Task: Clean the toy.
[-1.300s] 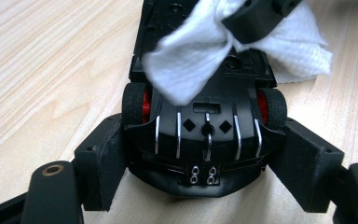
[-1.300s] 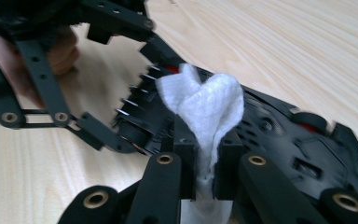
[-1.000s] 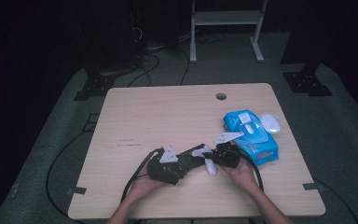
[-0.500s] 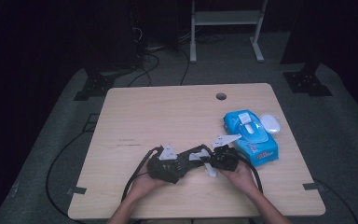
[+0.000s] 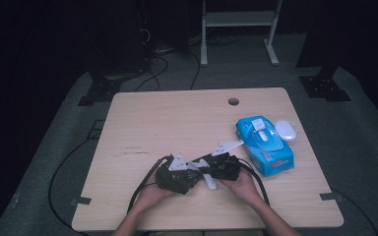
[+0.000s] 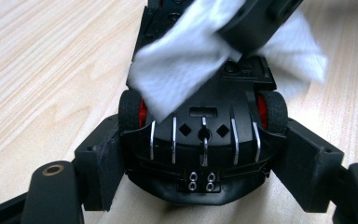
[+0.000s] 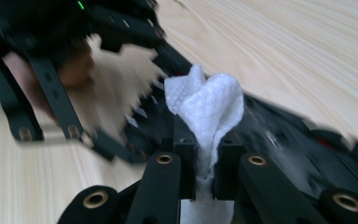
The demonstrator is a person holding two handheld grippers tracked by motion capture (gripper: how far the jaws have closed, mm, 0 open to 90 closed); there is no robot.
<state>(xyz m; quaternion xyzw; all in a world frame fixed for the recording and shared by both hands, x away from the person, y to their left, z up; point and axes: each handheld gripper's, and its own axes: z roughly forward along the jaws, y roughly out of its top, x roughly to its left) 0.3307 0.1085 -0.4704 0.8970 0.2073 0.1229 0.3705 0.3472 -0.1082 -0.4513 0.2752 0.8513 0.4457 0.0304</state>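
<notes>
Dark floor and black stands surround the pale wooden table (image 5: 177, 128), and we take the blue wipes pack (image 5: 266, 145) near its right edge as our landmark. Just left of this pack, at the front of the table, we hold a black toy car with red wheel hubs (image 6: 200, 140), underside up. Our left gripper (image 5: 174, 174) grasps it, one pad pressing on each side by the wheels. Our right gripper (image 7: 204, 165) has its jaws pressed together on a white crumpled wipe (image 7: 209, 112), which lies on the car's underside.

Compared with a second ago, our right gripper has moved a little further away from the blue pack, towards our left gripper, so both now sit closer together. The jaws of the left one have just been closing a little after a short loosening, with the car between them. We judge that this is a wiping stroke along the underside, and that the cleaning is in progress, not finished.

Much is hard to see. From above, the car is mostly covered by the grippers and our hands. The right gripper view is blurred by motion, so we cannot tell how firmly the wipe touches the car, nor how clean the surface is. The car's top side is hidden.
</notes>
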